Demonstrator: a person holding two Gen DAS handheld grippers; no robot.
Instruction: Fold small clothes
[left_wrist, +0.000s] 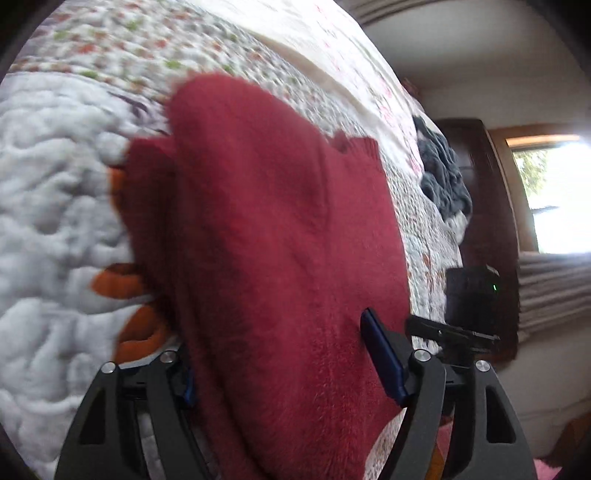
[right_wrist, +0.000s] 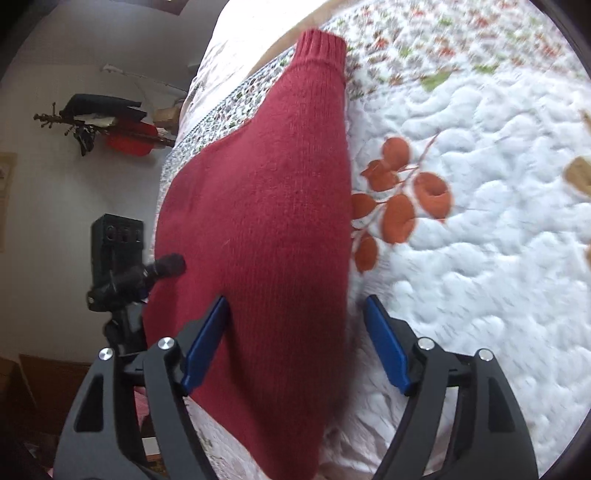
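Left wrist view: red sweater (left_wrist: 266, 240) lies on the quilted bed (left_wrist: 51, 192), left hand-held gripper (left_wrist: 280, 354) spread wide over it. Right hand-held gripper (right_wrist: 295, 339) likewise released, straddling the sweater's edge.

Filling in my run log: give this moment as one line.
stage: mid-fold | red sweater on quilt | left gripper open | right gripper open | both straddle sweater

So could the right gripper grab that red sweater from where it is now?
Probably yes. The right gripper is open, the red sweater lies flat on the quilt between its fingers, and nothing blocks it.
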